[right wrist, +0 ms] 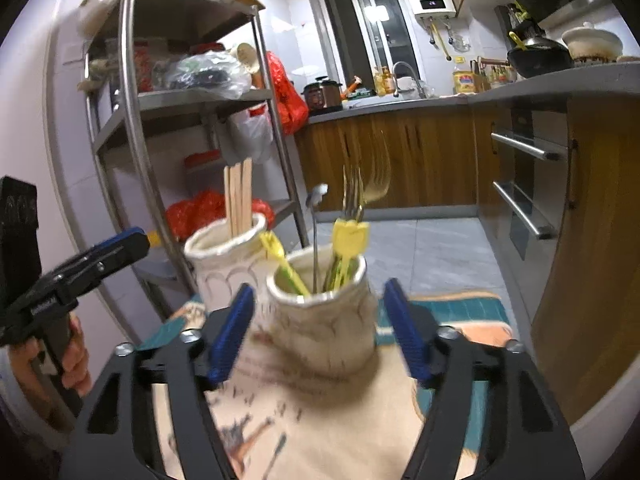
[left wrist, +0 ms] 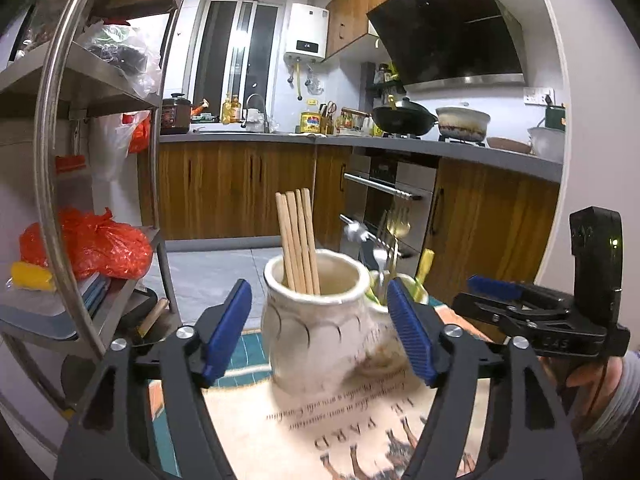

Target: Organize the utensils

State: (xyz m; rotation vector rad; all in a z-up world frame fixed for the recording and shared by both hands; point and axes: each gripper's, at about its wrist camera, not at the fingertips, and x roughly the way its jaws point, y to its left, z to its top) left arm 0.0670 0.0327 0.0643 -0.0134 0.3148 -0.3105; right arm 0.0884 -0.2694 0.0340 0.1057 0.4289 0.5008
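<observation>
Blue pads of the left gripper (left wrist: 320, 330) stand apart on either side of a cream ceramic jar (left wrist: 316, 332), neither pad pressing on it. That jar holds a bundle of wooden chopsticks (left wrist: 298, 240) standing upright against its far rim. The gripper points slightly downward across the table, level with the jar's belly.

Beside it, the right gripper (right wrist: 320, 334) is likewise spread, its pads flanking a second cream jar (right wrist: 320, 320) without clamping it. This one carries gold forks (right wrist: 354, 196), yellow-handled utensils (right wrist: 349, 236) and a thin metal piece with a pale tip (right wrist: 317, 196). The two jars sit just beside each other, the chopstick jar to the left and a little farther back in the right wrist view. Both jars look smeared with blur.

A hand (right wrist: 74, 354) grips the left tool's handle at the lower left of the right wrist view; from the left wrist view the right tool shows at the far right, with fingers (left wrist: 588, 376) wrapped behind it.

Both jars rest on a printed mat (left wrist: 340, 432), cream in the middle with a teal border, and the mat's far edge lies just beyond the jars. Past it the tiled floor (right wrist: 420, 252) is open. A steel shelf rack (right wrist: 192, 96) stands close on the left, wooden cabinets (left wrist: 224, 192) and an oven front (right wrist: 524, 184) line the back and right.
</observation>
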